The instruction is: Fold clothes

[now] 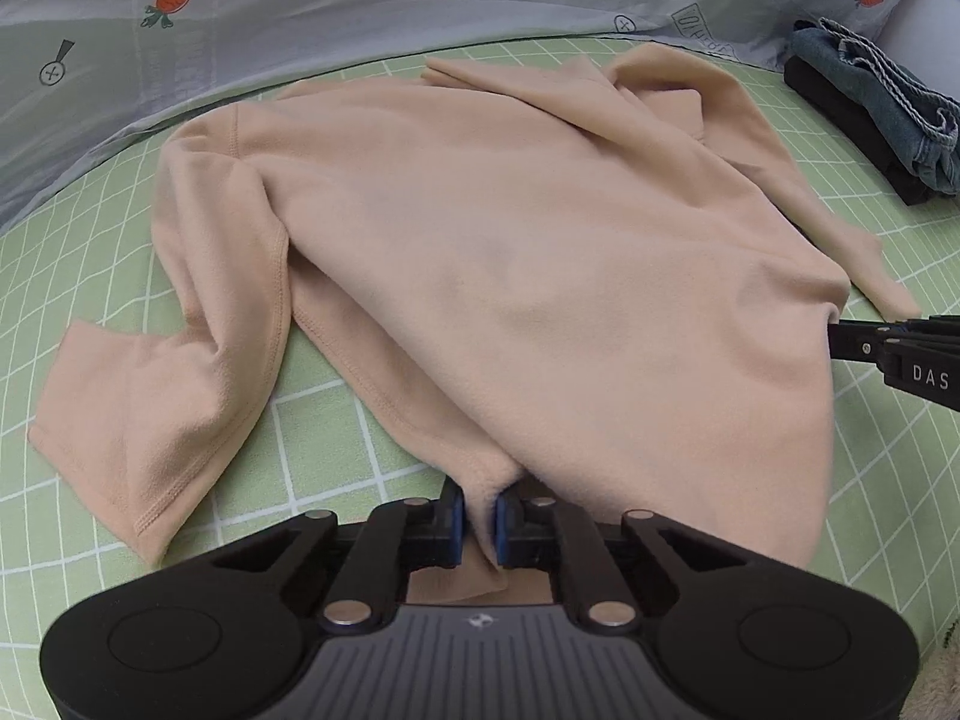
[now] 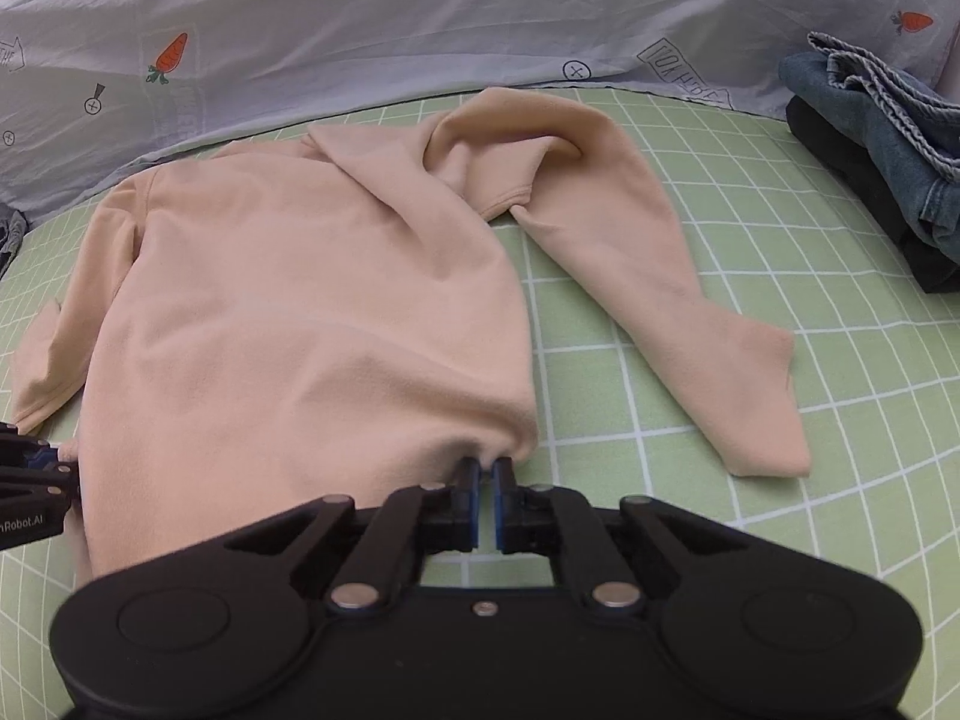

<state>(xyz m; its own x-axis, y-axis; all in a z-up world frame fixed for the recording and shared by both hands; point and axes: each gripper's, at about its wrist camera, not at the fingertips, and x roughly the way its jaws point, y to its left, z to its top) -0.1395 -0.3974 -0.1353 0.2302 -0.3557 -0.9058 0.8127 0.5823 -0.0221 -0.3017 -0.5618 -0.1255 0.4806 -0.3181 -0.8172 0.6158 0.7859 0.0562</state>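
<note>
The peach fleece top (image 1: 510, 252), spread mid-frame on the green checked sheet (image 1: 336, 420), is pinched at its hem by the left gripper (image 1: 480, 519) and right gripper (image 2: 486, 495) (marked "DAS"), folded jeans (image 2: 882, 138) being stacked upper right.

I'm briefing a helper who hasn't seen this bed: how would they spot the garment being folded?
On the green checked sheet, below the grey carrot-print cover, lies a peach fleece top, sleeves spread. Unlike the stacked dark jeans at the right edge, it is pale, spread out and pinched at its hem by the left gripper and right gripper.
</note>
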